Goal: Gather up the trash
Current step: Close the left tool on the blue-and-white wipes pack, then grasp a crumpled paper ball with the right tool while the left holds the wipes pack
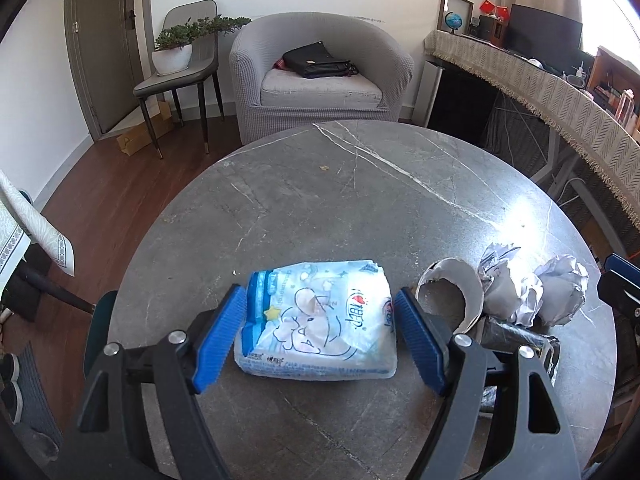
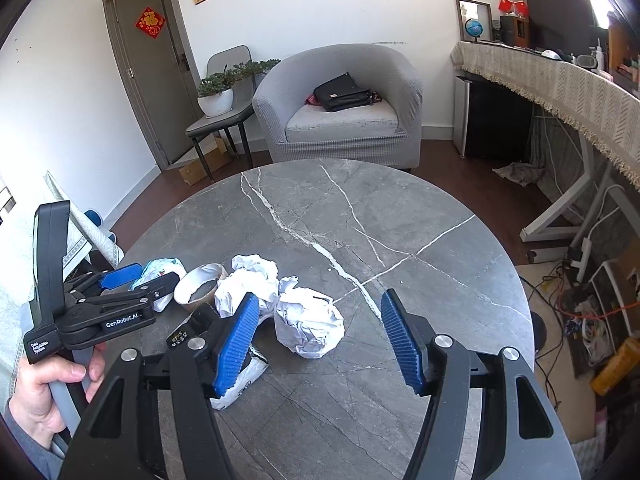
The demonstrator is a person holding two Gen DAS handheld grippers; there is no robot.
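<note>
A light-blue tissue pack (image 1: 320, 316) lies flat on the round grey marble table (image 1: 360, 184). My left gripper (image 1: 320, 338) is open and straddles the pack, with its blue pads close beside both short ends. To the right of the pack sit a torn paper cup (image 1: 452, 292), two crumpled paper balls (image 1: 508, 292) and a dark foil wrapper (image 1: 516, 340). My right gripper (image 2: 320, 340) is open over a crumpled white paper ball (image 2: 308, 324), which lies between its fingers nearer the left pad. A second paper ball (image 2: 248, 280) and the cup (image 2: 200, 288) lie just behind.
A hand (image 2: 48, 384) holds the left gripper at the table's left edge. A white wrapper (image 2: 240, 380) lies under the right gripper's left finger. Beyond the table stand a grey armchair (image 2: 340, 120) with a black bag, a chair with a potted plant (image 2: 216, 100) and a cloth-covered desk (image 2: 560, 80).
</note>
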